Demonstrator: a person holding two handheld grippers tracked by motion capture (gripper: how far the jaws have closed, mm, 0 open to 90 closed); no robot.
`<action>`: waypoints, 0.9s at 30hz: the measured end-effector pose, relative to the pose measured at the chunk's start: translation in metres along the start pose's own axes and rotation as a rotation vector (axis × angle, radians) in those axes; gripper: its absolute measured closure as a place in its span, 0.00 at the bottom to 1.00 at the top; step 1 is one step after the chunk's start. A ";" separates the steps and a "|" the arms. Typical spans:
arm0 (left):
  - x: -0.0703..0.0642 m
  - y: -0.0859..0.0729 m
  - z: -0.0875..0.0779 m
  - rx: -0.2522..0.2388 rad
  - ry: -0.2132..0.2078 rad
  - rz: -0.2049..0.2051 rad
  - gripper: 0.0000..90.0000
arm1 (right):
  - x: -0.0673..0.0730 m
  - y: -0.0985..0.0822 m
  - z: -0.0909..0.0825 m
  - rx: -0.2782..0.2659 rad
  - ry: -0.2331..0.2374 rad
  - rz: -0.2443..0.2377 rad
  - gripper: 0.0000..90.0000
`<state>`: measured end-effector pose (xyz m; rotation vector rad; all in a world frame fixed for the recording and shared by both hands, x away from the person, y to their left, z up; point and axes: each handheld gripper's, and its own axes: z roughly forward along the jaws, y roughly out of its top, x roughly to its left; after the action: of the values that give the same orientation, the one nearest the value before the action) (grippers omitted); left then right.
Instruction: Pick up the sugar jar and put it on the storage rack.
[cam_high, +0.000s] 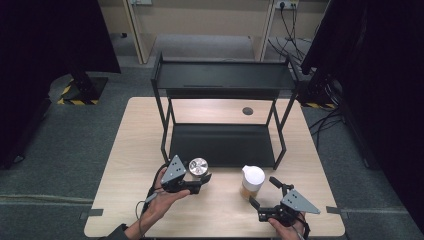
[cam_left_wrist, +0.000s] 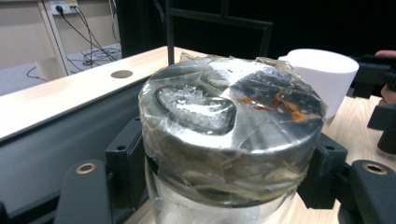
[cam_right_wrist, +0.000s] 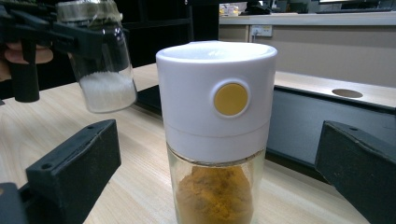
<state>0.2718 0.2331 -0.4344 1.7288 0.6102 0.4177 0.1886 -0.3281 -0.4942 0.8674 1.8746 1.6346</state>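
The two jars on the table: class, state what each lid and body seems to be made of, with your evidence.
Silver-lidded jar: clear, see-through body, likely glass; shiny, reflective lid, probably metal, under crinkled film. White-lidded jar: matte white cap, likely plastic; clear body showing orange powder, glass or plastic.

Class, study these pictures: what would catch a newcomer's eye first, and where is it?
The silver-lidded jar of white grains, held off the table in the left gripper. To its right stands a white-capped jar of orange powder, between the open jaws of the right gripper. Behind both stands a black shelf.
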 end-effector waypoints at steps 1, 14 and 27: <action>0.001 0.002 -0.001 -0.002 0.000 -0.002 0.34 | 0.000 0.000 0.000 0.000 0.000 0.001 0.01; 0.010 0.040 -0.012 -0.028 -0.001 0.008 0.34 | 0.000 0.000 0.000 -0.003 0.001 -0.002 0.01; 0.019 0.091 -0.018 -0.054 -0.003 0.012 0.34 | 0.000 0.000 0.000 -0.002 0.001 -0.001 0.01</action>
<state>0.2929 0.2429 -0.3427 1.6820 0.5812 0.4361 0.1885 -0.3283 -0.4944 0.8656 1.8733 1.6362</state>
